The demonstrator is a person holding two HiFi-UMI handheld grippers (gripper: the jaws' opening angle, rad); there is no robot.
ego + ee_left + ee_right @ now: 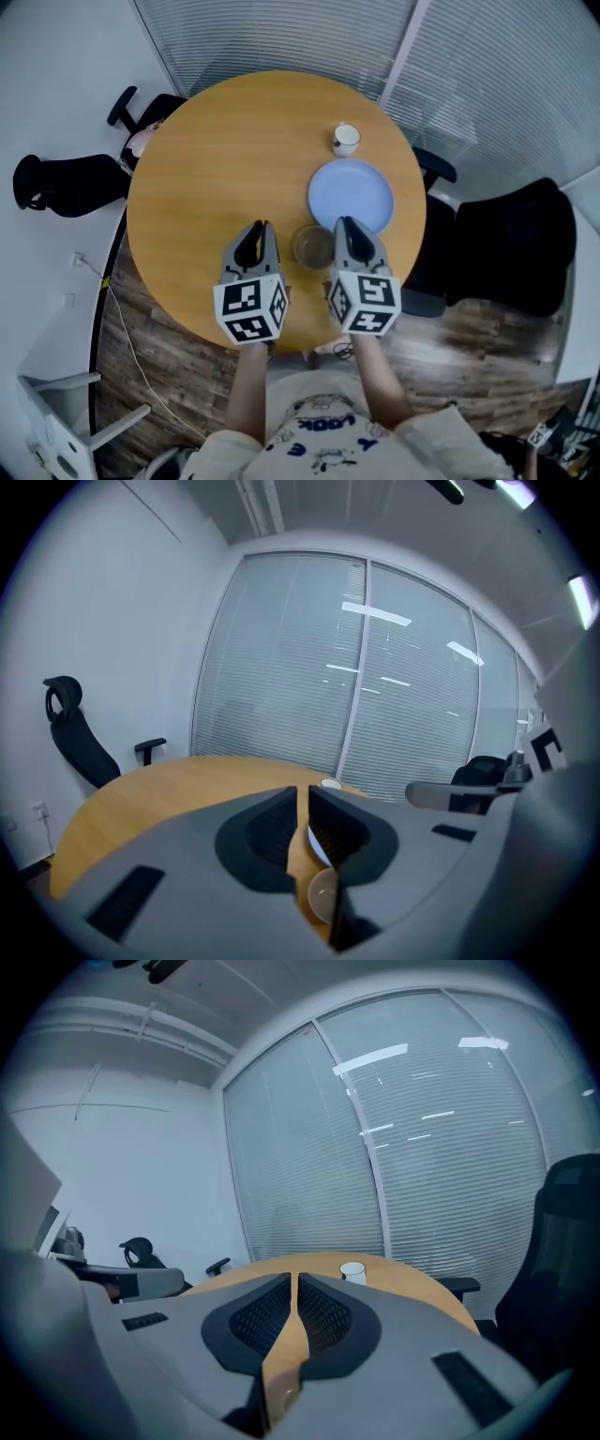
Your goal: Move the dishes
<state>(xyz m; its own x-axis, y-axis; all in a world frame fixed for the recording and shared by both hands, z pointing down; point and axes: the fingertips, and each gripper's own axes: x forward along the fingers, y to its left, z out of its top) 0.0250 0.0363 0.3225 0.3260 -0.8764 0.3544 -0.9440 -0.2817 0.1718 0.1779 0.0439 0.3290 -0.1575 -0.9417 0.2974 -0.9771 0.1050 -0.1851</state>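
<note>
Here, the dishes sit on the right half of the round wooden table (pixel 187 178), strung in a loose line that runs from the far edge toward the person. Farthest away stands a white cup (pixel 345 139), upright with its mouth up; which way its handle points I cannot tell. Just nearer lies a pale blue plate (pixel 351 194), flat and face up; being round, it has no long axis. Nearest, just beside the plate's near-left rim, sits a small clear glass bowl (pixel 312 247), also mouth up. Whether it touches the plate I cannot tell.

Both grippers hover over the table's near edge, pointing away from the person toward the blinds (pixel 281 37), with the glass bowl between them. The left gripper (pixel 260 228) has its jaws a thin slit apart and grips nothing; the plate and the bowl show through the slit. The right gripper (pixel 346 223) has its jaws pressed together and is empty. In the head view its tip overlaps the plate's near rim.
</note>
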